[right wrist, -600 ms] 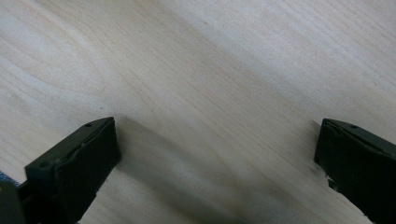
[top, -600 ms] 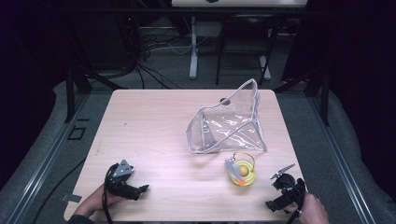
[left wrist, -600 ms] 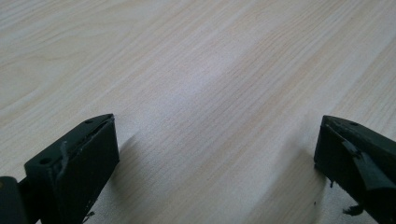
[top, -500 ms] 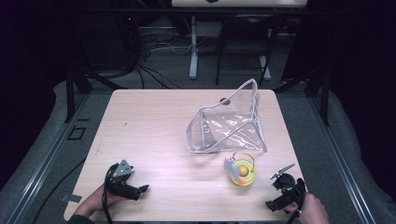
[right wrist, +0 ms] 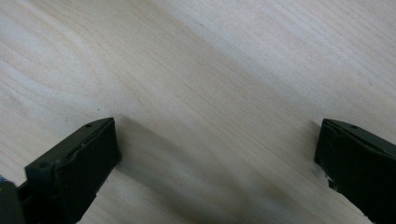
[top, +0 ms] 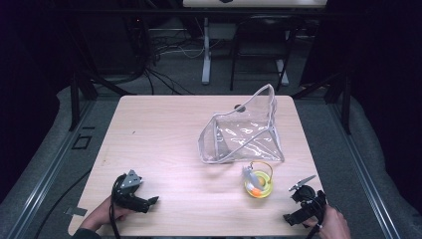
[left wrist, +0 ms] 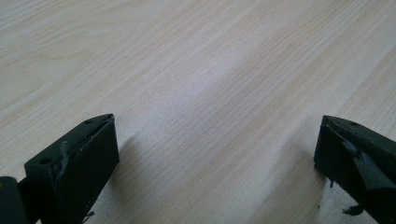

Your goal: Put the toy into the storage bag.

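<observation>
Both tongs, left [top: 153,200] & right [top: 293,203], rest wide open and empty at desk's [top: 159,129] near edge. Small yellow ring toy [top: 258,182] lies near right tongs, just before clear pouch [top: 244,132]; prob. light, slick — grip the rim.

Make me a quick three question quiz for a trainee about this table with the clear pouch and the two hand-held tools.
1. True or false: the right tool holds the yellow ring item.
2. Which lies nearer the far edge of the table: A, the clear pouch, or B, the yellow ring item?
3. How do the jaws of the left tool stand, and what is between them?

Key
1. False; its jaws are open over bare wood.
2. A.
3. Wide open, with bare tabletop between them.
</observation>
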`<act>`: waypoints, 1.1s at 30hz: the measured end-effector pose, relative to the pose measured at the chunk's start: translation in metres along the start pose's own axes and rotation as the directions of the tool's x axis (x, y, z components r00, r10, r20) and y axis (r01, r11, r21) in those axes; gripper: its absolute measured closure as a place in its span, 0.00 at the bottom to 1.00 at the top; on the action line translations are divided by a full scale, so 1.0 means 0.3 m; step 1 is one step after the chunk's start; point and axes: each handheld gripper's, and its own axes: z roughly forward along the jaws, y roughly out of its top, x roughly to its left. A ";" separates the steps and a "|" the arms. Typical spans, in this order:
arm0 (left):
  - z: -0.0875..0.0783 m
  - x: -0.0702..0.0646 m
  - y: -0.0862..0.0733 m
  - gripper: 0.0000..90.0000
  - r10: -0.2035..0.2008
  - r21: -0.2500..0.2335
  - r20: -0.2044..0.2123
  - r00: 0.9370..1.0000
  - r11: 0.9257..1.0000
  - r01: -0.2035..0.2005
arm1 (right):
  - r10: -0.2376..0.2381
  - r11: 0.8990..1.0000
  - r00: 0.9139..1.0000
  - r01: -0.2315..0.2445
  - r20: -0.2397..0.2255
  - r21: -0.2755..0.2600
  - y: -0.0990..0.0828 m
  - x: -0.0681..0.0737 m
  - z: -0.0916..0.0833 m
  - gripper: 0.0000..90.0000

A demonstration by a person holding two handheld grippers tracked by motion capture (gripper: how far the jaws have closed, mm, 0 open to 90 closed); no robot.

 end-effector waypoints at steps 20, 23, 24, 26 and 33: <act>0.000 -0.001 -0.001 0.00 0.001 -0.001 -0.006 1.000 1.000 -0.001 | -0.022 0.999 0.999 0.024 -0.024 0.048 0.046 -0.023 -0.038 0.00; 0.000 -0.001 -0.002 0.00 0.002 -0.003 -0.007 1.000 1.000 -0.002 | 0.022 0.999 1.000 -0.022 -0.012 0.045 0.059 -0.025 -0.077 0.00; -0.001 -0.001 -0.002 0.00 0.002 -0.003 -0.008 1.000 1.000 -0.002 | 0.032 0.998 0.999 -0.032 -0.002 0.047 0.063 -0.026 -0.083 0.00; -0.001 -0.002 -0.004 0.00 -0.003 -0.006 -0.008 1.000 1.000 0.002 | 0.030 0.998 1.000 -0.030 0.003 0.060 0.072 -0.026 -0.095 0.00; -0.002 -0.003 -0.005 0.00 -0.004 -0.007 -0.011 1.000 1.000 0.004 | 0.001 0.998 1.000 -0.002 0.015 0.070 0.126 0.007 -0.173 0.00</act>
